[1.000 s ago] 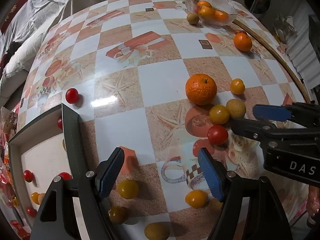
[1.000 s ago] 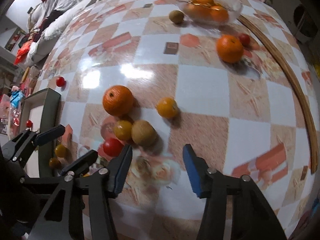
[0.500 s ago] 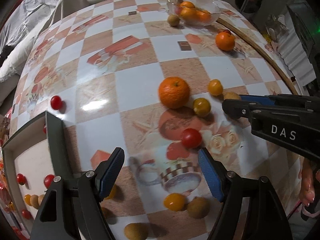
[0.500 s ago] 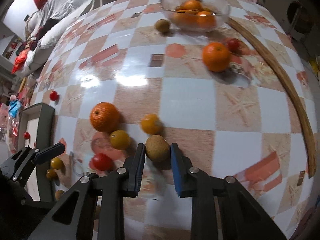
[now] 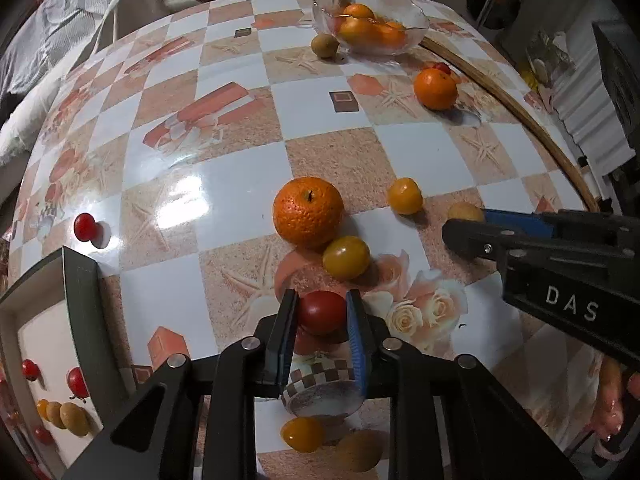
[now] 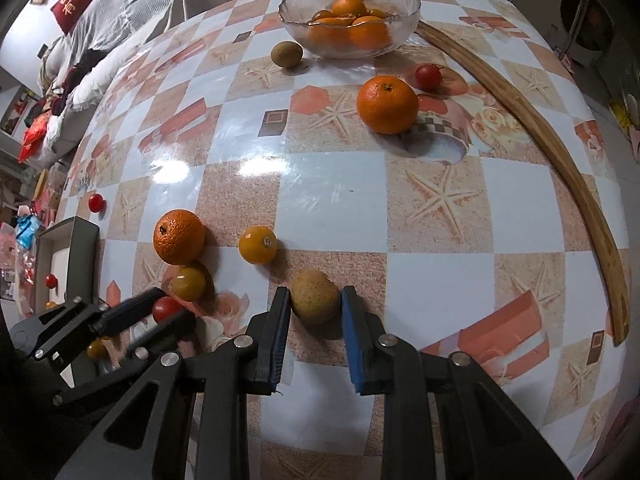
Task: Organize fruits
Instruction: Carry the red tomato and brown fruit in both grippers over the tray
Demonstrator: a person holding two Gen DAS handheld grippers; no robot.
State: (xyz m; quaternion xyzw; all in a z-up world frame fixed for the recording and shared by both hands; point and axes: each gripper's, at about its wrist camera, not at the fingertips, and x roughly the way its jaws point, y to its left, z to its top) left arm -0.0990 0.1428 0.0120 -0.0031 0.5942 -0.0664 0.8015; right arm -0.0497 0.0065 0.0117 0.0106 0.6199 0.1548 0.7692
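Beside the big orange (image 5: 308, 212) on the checked worktop (image 5: 224, 184), the left gripper (image 5: 321, 326) had its fingers pinching a red cherry tomato (image 5: 321, 312), which sat low on the worktop just toward the camera from the orange. Between that tomato and the orange lay a yellow tomato (image 5: 346, 257), touching the orange. A small orange-yellow fruit (image 6: 258, 245) lay near the orange's right side, apart from it.

Further right of the orange, the right gripper (image 6: 315, 312) had its 2 fingers (image 6: 276, 332) around a brown, egg-shaped fruit (image 6: 315, 297); the left finger touched it, while a thin gap showed at the right one, so whether it was clamped I cannot tell.

Left of the orange stood a dark-rimmed tray (image 5: 82, 304) holding several red and yellow small fruits, with 1 loose red tomato (image 5: 85, 227) just outside its far corner. Well beyond the orange, a glass bowl (image 6: 404, 12) held oranges, a brown fruit (image 6: 286, 54) lay beside it, and a second orange (image 6: 387, 104) with a red tomato (image 6: 428, 76) lay nearer. A wooden strip (image 6: 560, 152) curved along the worktop's right edge. Closer than the left gripper lay 2 more small yellow fruits (image 5: 303, 434).
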